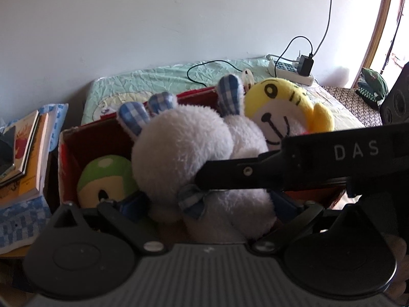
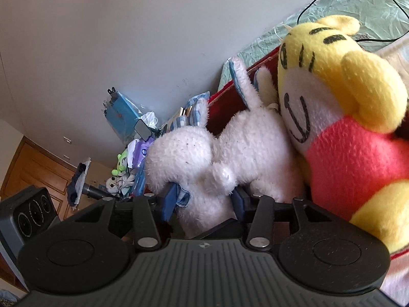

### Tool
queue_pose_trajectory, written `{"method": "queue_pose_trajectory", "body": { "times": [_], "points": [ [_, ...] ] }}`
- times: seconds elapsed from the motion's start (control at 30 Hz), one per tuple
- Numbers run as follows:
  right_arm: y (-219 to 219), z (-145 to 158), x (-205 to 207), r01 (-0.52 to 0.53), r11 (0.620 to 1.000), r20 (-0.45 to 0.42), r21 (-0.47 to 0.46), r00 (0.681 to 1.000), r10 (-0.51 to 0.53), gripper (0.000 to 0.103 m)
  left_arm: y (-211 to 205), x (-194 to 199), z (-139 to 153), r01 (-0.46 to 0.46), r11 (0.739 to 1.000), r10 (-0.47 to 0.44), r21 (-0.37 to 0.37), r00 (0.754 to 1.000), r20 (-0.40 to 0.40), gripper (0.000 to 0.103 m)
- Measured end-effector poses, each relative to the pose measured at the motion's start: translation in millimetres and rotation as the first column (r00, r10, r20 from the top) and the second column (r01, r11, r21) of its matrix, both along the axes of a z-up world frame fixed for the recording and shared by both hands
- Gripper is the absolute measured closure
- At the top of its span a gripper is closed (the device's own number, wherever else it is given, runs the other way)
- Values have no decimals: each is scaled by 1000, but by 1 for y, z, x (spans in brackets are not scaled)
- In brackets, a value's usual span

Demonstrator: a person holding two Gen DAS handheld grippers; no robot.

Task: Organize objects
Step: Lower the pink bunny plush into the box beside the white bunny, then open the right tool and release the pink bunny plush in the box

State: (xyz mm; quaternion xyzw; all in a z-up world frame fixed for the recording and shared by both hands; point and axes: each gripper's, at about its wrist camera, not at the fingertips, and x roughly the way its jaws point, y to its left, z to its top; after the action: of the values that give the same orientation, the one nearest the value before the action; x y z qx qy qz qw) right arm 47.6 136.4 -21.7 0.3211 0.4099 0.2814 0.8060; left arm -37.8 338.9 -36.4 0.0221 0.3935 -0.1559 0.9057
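Red box (image 1: 67, 153) already holds a green toy (image 1: 107, 179) and a yellow tiger (image 1: 283, 110). Both the left gripper (image 1: 204, 204) and right gripper (image 2: 204, 199) clamp the white rabbit (image 1: 184, 148) over it; release remains.

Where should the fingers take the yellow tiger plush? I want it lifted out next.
Pinch the yellow tiger plush across its soft red torso from the near open side; the white fluffy rabbit plush crowds its face, and the red box wall backs it.
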Motion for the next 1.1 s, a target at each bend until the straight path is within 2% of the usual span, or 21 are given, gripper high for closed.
{"method": "queue_pose_trajectory", "body": {
  "times": [0.17,0.33,0.5,0.67,0.8,1.1],
  "points": [
    [-3,6,-5,20,1000,6,-4,1000,-20,49,0,3,3,-2,1000,2,2,1000,-19,1],
    [-10,18,-15,52,997,48,-58,998,-50,51,-4,4,10,-48,999,48,5,998,-30,1],
    [-14,24,-25,87,992,84,-87,993,-80,52,-15,6,12,-94,994,97,64,994,-52,1],
    [-25,32,-36,127,981,145,-145,984,-106,52,-26,3,18,-147,980,154,136,987,-39,1],
    [-28,35,-33,144,976,161,-164,980,-117,50,-38,-2,24,-191,963,198,190,980,-19,1],
    [-62,44,-37,141,968,191,-207,976,-101,50,-72,-15,33,-275,931,288,239,958,-17,1]
  ]
}}
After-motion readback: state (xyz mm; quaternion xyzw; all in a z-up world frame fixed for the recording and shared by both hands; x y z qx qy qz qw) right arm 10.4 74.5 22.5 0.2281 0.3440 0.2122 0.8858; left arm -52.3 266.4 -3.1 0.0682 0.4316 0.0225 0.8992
